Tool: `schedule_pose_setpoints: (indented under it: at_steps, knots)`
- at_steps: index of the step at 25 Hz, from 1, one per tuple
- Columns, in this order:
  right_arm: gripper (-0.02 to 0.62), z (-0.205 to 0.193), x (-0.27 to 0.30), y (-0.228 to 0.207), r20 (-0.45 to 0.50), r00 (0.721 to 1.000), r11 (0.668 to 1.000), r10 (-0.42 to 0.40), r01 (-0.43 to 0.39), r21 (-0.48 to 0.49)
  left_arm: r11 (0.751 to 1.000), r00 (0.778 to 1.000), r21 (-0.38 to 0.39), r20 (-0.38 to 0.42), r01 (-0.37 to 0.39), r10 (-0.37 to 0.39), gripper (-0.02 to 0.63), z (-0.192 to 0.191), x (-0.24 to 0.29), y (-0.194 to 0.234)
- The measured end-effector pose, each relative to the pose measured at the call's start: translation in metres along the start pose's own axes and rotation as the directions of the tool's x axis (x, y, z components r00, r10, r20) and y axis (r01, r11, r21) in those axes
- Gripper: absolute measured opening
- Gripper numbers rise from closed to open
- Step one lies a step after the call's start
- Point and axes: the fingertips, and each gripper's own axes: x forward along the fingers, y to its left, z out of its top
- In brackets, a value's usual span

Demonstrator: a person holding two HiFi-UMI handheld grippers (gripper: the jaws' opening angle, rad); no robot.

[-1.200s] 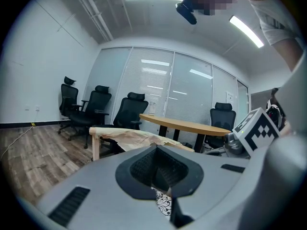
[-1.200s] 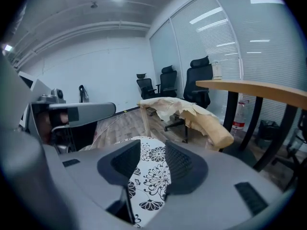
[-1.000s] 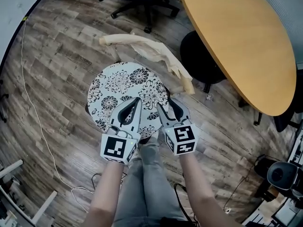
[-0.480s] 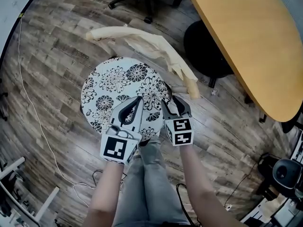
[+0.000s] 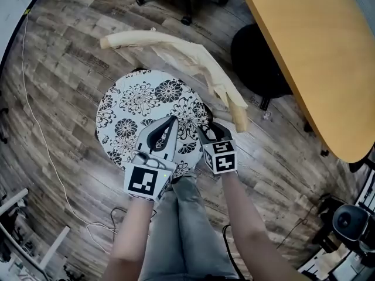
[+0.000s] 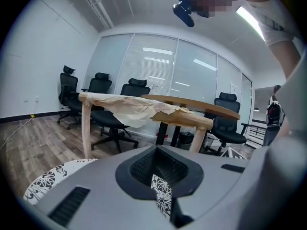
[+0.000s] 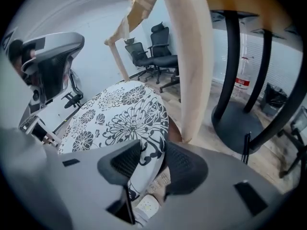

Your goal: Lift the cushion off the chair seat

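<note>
A: Where's the cushion?
B: The floral cushion sits over the round seat of the wooden chair, in front of the person's legs. The seat is almost all hidden under it. I can't tell whether the cushion is clear of the seat.
A: Left side?
B: The left gripper is on the near edge. In the left gripper view its fingers are closed, with a narrow fold of the patterned fabric pinched between them.
A: Right?
B: The right gripper is on the near-right edge, beside the chair's back post. Its fingers are clamped on the cushion rim, which curves down between the pads. They're only as far apart as the rim is thick.
A: Surroundings?
B: Plank floor with a white cable on the left. There's a wooden tabletop to the upper right, well apart from the cushion, and black office chairs by the glass wall.
</note>
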Motion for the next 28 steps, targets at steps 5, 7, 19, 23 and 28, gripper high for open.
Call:
schedule_pose_setpoints:
  at_steps: [5, 7, 19, 23, 28]
  knots:
    - [0.099, 0.002, 0.0, 0.001, 0.003, 1.0, 0.999, -0.008, 0.008, -0.033, 1.0, 1.0, -0.015, 0.0, -0.014, 0.014, 0.002, 0.001, -0.002, 0.002]
    - [0.045, 0.004, -0.003, 0.004, 0.019, 0.999, 0.999, -0.028, 0.029, -0.043, 1.0, 1.0, -0.005, 0.002, -0.015, 0.015, 0.002, 0.003, -0.007, 0.002]
    - [0.035, 0.031, -0.041, 0.024, 0.093, 0.994, 0.997, -0.063, 0.068, -0.043, 0.999, 0.998, 0.02, 0.049, -0.026, 0.025, 0.002, 0.031, -0.042, 0.008]
    - [0.035, 0.041, -0.056, 0.036, 0.112, 0.992, 0.996, -0.057, 0.065, -0.066, 0.999, 0.997, 0.021, 0.066, -0.04, 0.039, 0.002, 0.044, -0.058, 0.01]
    - [0.035, 0.054, -0.078, 0.052, 0.128, 0.99, 0.994, -0.056, 0.066, -0.083, 0.999, 0.995, 0.02, 0.092, -0.051, 0.049, 0.002, 0.065, -0.078, 0.011]
